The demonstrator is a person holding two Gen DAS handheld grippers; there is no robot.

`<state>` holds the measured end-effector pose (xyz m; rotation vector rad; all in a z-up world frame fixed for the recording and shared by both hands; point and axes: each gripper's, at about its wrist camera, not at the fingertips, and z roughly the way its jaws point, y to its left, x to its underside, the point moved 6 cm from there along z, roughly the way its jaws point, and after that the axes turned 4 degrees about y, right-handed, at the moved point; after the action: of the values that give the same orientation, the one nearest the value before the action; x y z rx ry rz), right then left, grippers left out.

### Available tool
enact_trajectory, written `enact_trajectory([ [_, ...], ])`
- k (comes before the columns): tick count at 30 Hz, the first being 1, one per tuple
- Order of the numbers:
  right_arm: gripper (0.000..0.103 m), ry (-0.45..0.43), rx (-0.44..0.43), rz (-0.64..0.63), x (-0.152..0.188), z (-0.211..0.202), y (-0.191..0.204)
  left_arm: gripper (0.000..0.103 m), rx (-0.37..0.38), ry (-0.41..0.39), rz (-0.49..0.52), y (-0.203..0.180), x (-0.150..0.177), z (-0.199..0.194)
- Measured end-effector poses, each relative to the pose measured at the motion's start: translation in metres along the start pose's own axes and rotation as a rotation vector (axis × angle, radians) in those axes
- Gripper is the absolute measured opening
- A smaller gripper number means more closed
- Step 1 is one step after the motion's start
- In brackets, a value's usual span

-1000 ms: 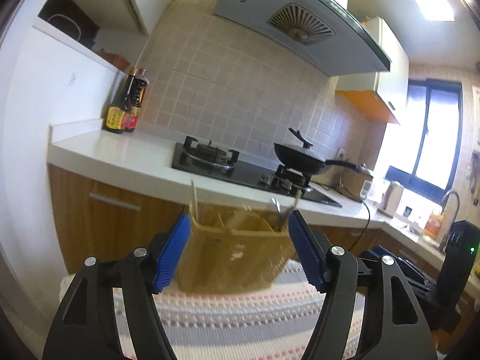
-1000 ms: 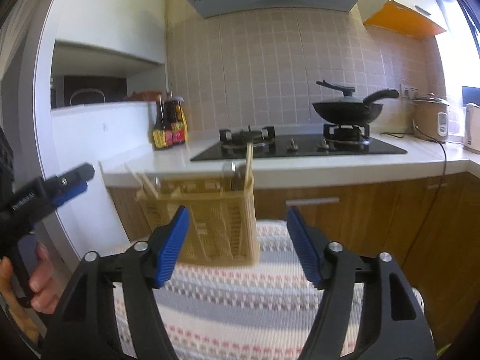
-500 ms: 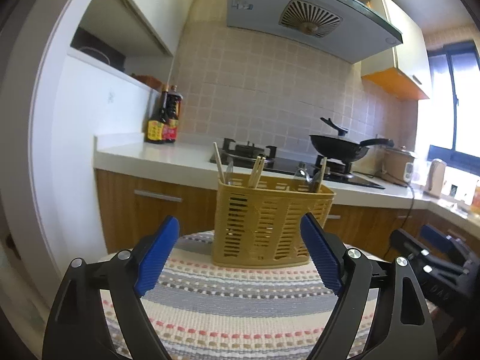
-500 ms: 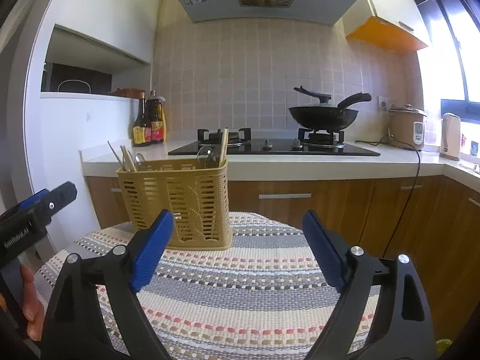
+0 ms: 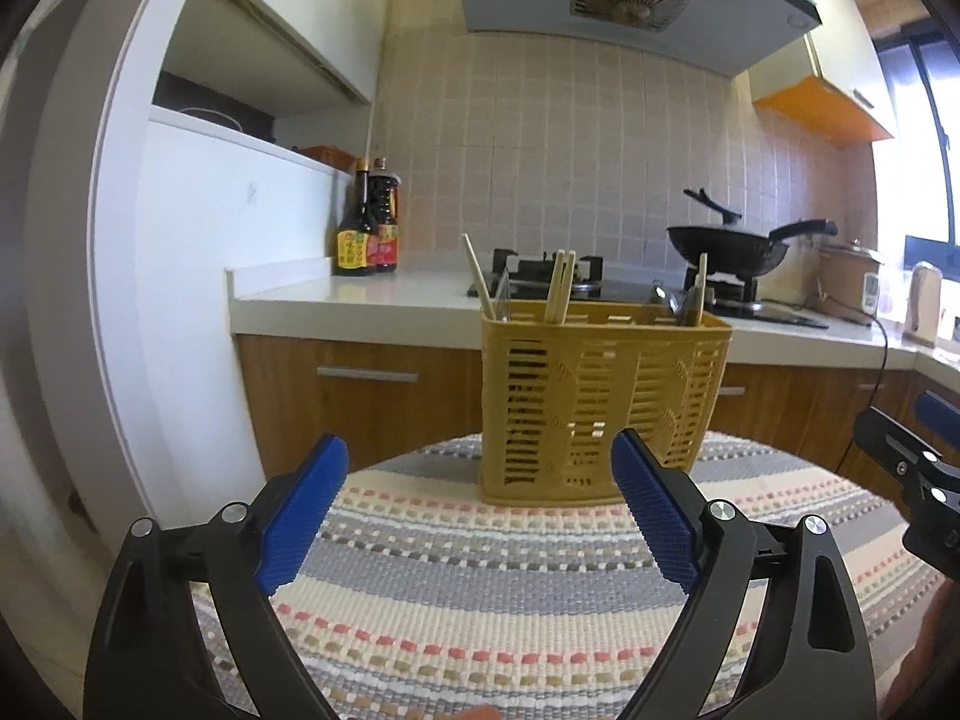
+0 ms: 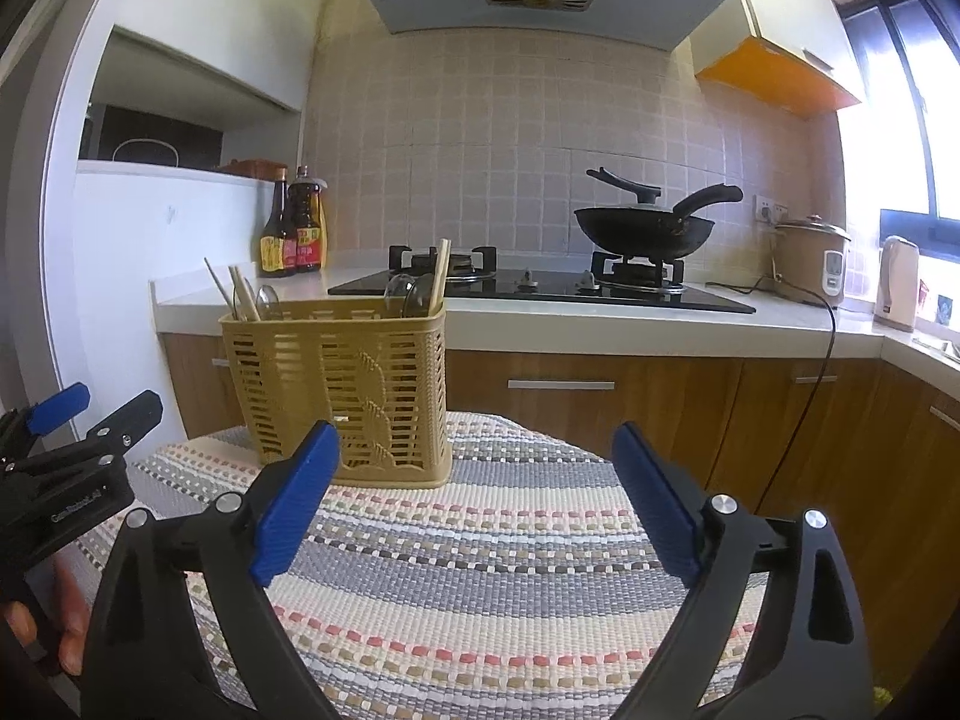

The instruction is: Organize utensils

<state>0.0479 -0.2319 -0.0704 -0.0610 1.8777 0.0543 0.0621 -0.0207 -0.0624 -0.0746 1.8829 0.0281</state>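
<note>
A yellow slotted utensil basket (image 5: 600,402) stands upright on a round table with a striped woven cloth (image 5: 480,588). Wooden chopsticks (image 5: 558,285) and spoons (image 5: 663,300) stick out of its top. It also shows in the right wrist view (image 6: 342,390), at the left, with chopsticks (image 6: 438,276) and spoons (image 6: 402,294) in it. My left gripper (image 5: 480,510) is open and empty, just in front of the basket. My right gripper (image 6: 474,498) is open and empty, to the basket's right and nearer.
A kitchen counter (image 6: 540,315) runs behind the table with a gas hob (image 6: 528,285), a black wok (image 6: 648,228), sauce bottles (image 6: 294,228), a rice cooker (image 6: 810,258) and a kettle (image 6: 897,282). Wooden cabinets (image 6: 600,396) stand below.
Both grippers have pulled back from the basket and levelled out. The basket now looks farther off and more of the cloth shows. Both stay open.
</note>
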Motion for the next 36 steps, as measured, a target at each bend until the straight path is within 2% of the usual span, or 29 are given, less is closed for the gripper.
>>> enact_trajectory([
  [14,0.092,0.032,-0.005,0.014,0.003,0.005,-0.002,0.094,-0.014,0.011,0.047,-0.008,0.004,0.001],
  [36,0.092,0.072,-0.022,0.009,0.007,0.013,0.002,0.095,-0.012,0.035,0.065,-0.014,0.008,0.004],
])
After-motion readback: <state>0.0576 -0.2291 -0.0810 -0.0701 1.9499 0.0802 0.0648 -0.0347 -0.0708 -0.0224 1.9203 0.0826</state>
